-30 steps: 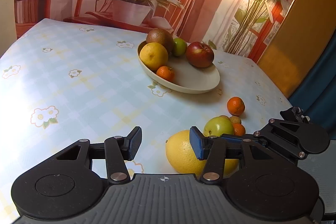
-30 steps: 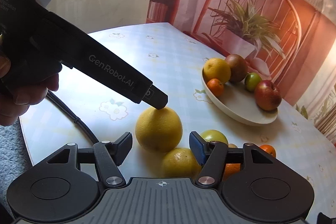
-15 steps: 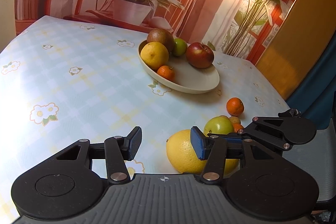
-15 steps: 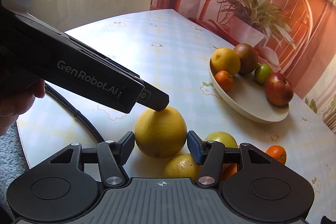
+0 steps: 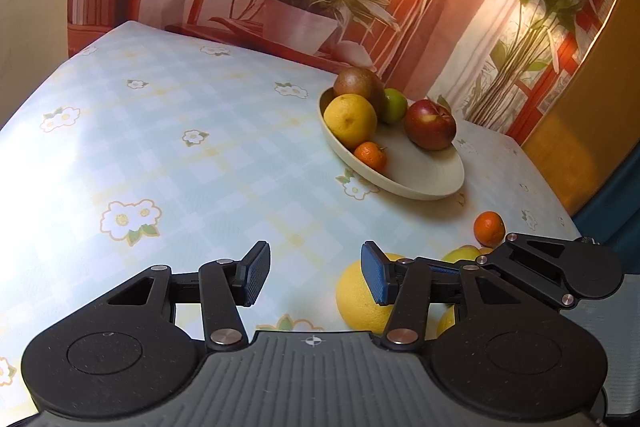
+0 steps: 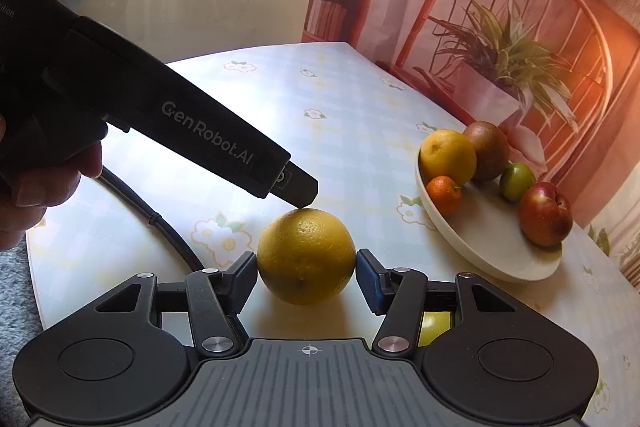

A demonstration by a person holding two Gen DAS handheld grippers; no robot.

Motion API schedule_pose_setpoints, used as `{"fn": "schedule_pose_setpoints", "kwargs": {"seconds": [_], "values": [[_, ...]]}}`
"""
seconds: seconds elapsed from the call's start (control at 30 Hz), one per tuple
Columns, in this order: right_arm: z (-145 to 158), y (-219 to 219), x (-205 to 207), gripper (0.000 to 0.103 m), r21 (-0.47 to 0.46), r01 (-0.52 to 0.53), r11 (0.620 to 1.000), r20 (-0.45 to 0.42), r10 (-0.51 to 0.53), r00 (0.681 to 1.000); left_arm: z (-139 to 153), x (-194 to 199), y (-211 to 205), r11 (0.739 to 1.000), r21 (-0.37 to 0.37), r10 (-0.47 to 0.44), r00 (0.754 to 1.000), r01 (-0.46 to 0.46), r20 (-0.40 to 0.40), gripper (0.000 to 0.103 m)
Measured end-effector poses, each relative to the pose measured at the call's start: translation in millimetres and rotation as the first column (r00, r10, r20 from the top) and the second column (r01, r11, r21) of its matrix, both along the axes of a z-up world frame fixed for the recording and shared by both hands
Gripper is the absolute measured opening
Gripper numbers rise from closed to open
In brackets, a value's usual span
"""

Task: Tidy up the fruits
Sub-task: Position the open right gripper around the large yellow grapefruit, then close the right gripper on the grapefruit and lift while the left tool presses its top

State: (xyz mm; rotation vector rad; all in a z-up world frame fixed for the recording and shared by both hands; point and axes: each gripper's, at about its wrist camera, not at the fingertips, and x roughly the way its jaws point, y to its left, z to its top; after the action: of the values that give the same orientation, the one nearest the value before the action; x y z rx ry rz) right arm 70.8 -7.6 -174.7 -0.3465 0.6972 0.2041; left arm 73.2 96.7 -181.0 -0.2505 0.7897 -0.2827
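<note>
Right hand-held gripper (image 6: 306, 277) seemingly around round orange (image 6: 306, 255)

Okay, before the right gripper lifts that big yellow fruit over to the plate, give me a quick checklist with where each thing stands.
1. Large yellow fruit centred in the right gripper: ok, it sits between the two pads.
2. Firm grip: cannot tell; both pads look to be at the fruit's sides, but squeeze is not visible.
3. Left gripper out of the way: not ok, in the right wrist view its tip hangs right over the top of the fruit.
4. Left jaws free: ok, open and holding nothing.
5. Room on the plate: ok, its near half is bare.
6. Neighbouring fruit: cannot tell; a green fruit lies close under the right finger.
</note>
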Motion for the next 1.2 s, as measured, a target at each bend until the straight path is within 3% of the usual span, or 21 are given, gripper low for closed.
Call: {"fn": "schedule_pose_setpoints", "kwargs": {"seconds": [0.2, 0.73, 1.03, 1.2], "values": [[-1, 9, 16, 0.050, -0.027, -0.028, 0.999, 0.012, 0.028, 1.000, 6, 3, 16, 0.998, -0.064, 0.004, 1.000, -0.004, -0.005, 0.051], [2, -8, 13, 0.050, 0.018, 0.008, 1.000, -0.018, -0.007, 1.000, -6, 9, -10, 0.989, -0.094, -0.118, 0.992, 0.115, -0.034, 0.057], [-3, -17, 6, 0.050, 0.060, 0.029, 0.998, -0.005, -0.028, 1.000, -18, 19, -6, 0.972, -0.209, -0.131, 0.985, 0.105, -0.114, 0.056], [-4, -20, 4, 0.050, 0.083, 0.040, 0.996, -0.003, -0.040, 0.999, -27, 21, 8, 0.939, -0.340, -0.101, 0.984, 0.047, -0.143, 0.054]]}}
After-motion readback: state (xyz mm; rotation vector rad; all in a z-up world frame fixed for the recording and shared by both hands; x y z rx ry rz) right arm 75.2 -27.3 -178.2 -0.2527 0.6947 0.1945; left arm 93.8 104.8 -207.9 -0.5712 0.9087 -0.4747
